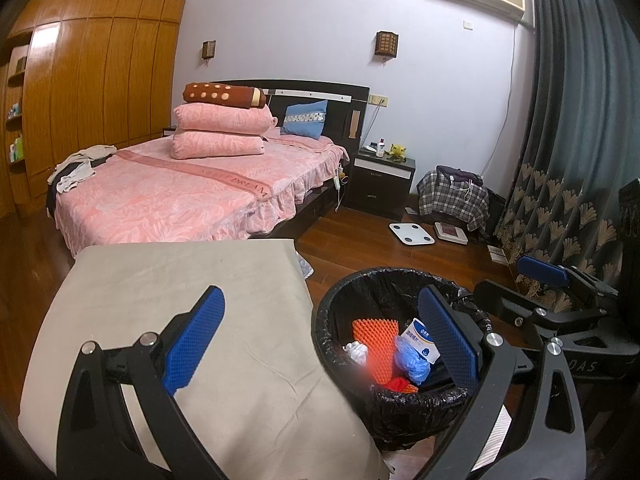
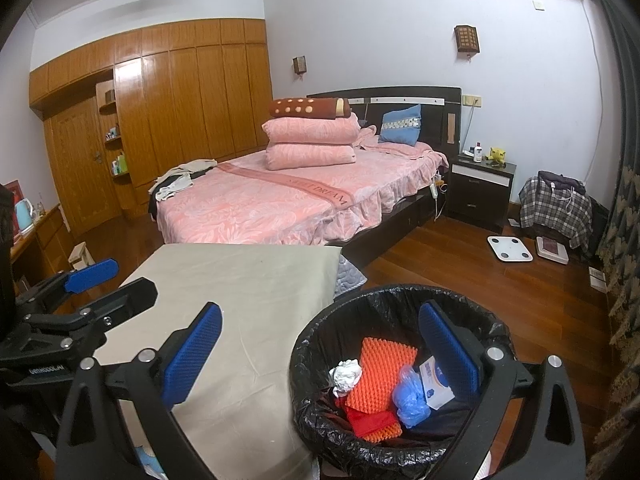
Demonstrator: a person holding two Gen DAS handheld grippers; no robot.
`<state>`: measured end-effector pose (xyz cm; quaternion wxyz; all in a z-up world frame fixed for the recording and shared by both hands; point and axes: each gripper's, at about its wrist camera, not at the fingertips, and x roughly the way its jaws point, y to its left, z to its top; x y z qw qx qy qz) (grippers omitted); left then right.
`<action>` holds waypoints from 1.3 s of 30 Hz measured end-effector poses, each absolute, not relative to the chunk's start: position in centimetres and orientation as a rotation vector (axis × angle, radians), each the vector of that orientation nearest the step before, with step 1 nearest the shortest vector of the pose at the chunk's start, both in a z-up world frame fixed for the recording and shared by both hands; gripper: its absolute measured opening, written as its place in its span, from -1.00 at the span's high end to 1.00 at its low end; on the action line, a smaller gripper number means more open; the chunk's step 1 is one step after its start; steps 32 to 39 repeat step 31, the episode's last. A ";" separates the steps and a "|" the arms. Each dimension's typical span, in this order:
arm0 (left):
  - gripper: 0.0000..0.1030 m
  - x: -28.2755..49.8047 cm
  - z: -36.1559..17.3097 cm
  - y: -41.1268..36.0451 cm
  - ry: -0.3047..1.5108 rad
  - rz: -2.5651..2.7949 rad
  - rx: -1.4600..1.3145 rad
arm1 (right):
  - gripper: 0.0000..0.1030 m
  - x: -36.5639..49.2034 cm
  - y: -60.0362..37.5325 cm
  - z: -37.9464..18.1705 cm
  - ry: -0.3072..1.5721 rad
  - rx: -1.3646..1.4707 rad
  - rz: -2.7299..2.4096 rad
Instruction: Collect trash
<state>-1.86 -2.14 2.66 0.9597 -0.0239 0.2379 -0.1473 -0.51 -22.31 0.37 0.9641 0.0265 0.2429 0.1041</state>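
Trash (image 2: 380,384) inside black-lined bin (image 2: 320,336), below both empty, wide-open tools.

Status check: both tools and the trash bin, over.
Left tool open, empty. Right tool open, empty. Black-lined round trash bin holds orange foam sheet, crumpled white paper, blue plastic wad. Nothing in the way.

Soft even indoor light, glare on wardrobe (image 2: 180,92) — fisheye-warped, dark corners
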 end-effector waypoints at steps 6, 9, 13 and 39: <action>-0.84 -1.8 2.7 -2.2 0.483 -0.298 -0.049 | -0.88 -0.4 -22.3 0.1 0.494 0.052 0.211; -0.84 -1.8 2.7 -2.2 0.483 -0.299 -0.048 | -0.88 -0.5 -22.3 0.0 0.495 0.055 0.210; -0.84 -1.8 2.7 -2.1 0.481 -0.296 -0.049 | -0.88 -0.4 -22.4 0.0 0.496 0.053 0.210; -0.89 -2.3 1.5 -1.9 0.498 -0.286 -0.051 | -0.88 -0.3 -22.4 0.0 0.500 0.052 0.210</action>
